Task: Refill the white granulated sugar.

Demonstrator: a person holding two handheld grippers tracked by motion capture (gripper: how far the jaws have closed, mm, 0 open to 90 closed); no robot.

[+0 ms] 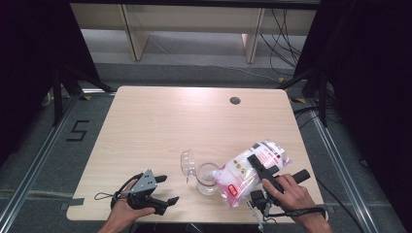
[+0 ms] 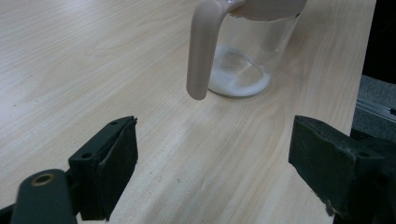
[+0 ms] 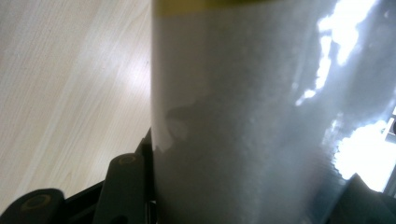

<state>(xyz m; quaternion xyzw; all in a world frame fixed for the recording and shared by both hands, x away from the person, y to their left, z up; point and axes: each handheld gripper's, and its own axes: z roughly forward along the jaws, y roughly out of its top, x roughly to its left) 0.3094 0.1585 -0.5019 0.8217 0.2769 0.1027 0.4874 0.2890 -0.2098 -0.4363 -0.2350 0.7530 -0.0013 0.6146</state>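
Observation:
A clear glass jug [image 1: 207,178] stands near the table's front edge, its flip lid [image 1: 187,163] hanging open to the left. In the left gripper view the jug [image 2: 254,51] has a beige handle [image 2: 201,51] and a thin layer of white powder [image 2: 239,79] on its bottom. My right gripper [image 1: 259,166] is shut on a clear bag of white powder [image 1: 245,172] with red print, tilted with its low end at the jug's rim. That bag [image 3: 243,112] presses close between the right gripper's jaws. My left gripper [image 1: 168,190] [image 2: 215,158] rests open left of the jug, nothing between its fingers.
The wooden table [image 1: 160,126] has a round cable hole [image 1: 235,100] at the back right. Dark curtains flank both sides, with cables [image 1: 286,34] on the floor behind. A "5" marking [image 1: 77,130] lies on the floor to the left.

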